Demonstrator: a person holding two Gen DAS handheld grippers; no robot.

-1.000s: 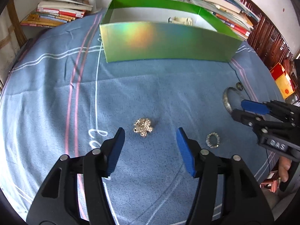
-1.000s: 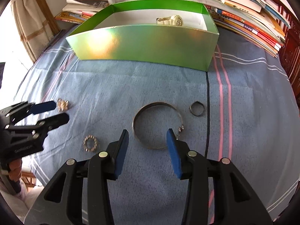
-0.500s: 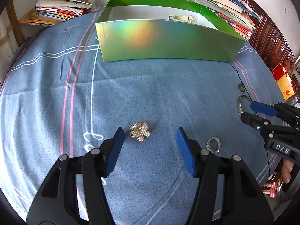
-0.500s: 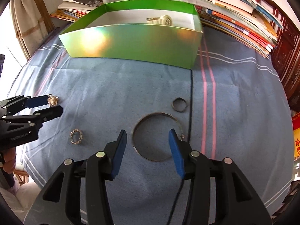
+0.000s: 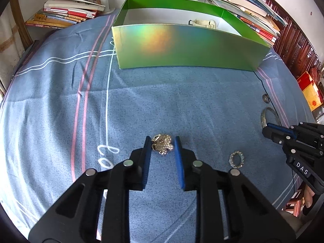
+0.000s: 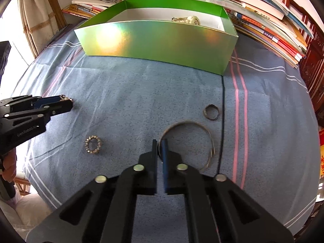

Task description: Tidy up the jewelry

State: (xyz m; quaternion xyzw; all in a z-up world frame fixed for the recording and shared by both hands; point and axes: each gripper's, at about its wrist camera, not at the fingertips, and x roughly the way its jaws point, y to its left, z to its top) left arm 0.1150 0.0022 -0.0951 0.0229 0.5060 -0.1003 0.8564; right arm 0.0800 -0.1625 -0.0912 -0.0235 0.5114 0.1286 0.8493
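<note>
So in that last second we'd pinched both jaws shut, left gripper (image 5: 162,144) on the sparkly rhinestone flower brooch (image 5: 162,144), right gripper (image 6: 160,147) on the thin silver bangle (image 6: 210,141), both pieces down on the blue cloth (image 5: 162,101), ready for the shiny green box (image 5: 182,48).

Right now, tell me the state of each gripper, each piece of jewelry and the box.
Left gripper: shut on rhinestone brooch.
Right gripper: shut on silver bangle.
Beaded ring: flat on cloth.
Dark ring: flat on cloth.
Green box: open, watch inside.
</note>
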